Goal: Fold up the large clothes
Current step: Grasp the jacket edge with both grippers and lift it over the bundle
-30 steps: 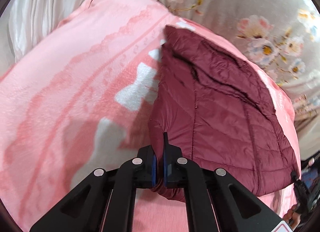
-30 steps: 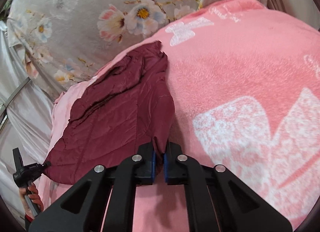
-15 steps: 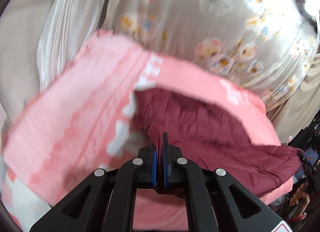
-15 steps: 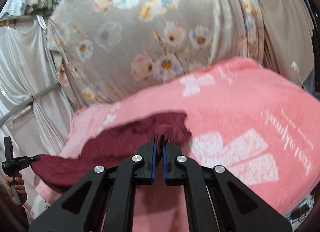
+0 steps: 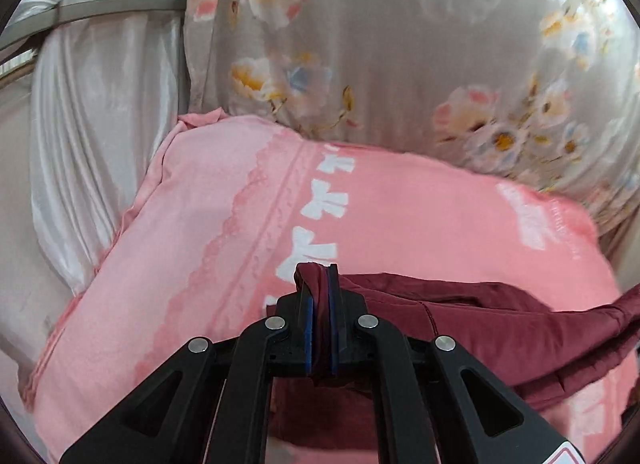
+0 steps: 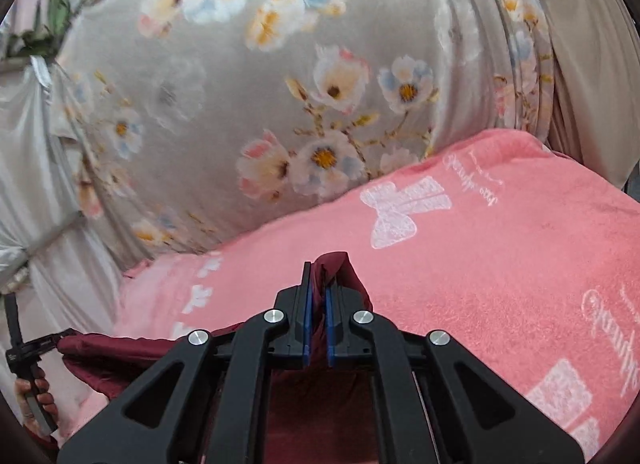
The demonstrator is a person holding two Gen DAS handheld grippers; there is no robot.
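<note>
A maroon quilted jacket hangs between my two grippers, lifted off the pink blanket. My left gripper is shut on one corner of the jacket, with the fabric pinched between the blue pads. My right gripper is shut on the other corner of the jacket. In the right wrist view the jacket stretches left to the left gripper held in a hand. The lower part of the jacket is hidden under the grippers.
The pink blanket with white bow prints covers the bed. A grey floral curtain hangs behind it, also in the right wrist view. A shiny white drape hangs at the left.
Both grippers have risen and tilted up, lifting the jacket off the blanket. It lay flat a second ago and now hangs stretched between them.
</note>
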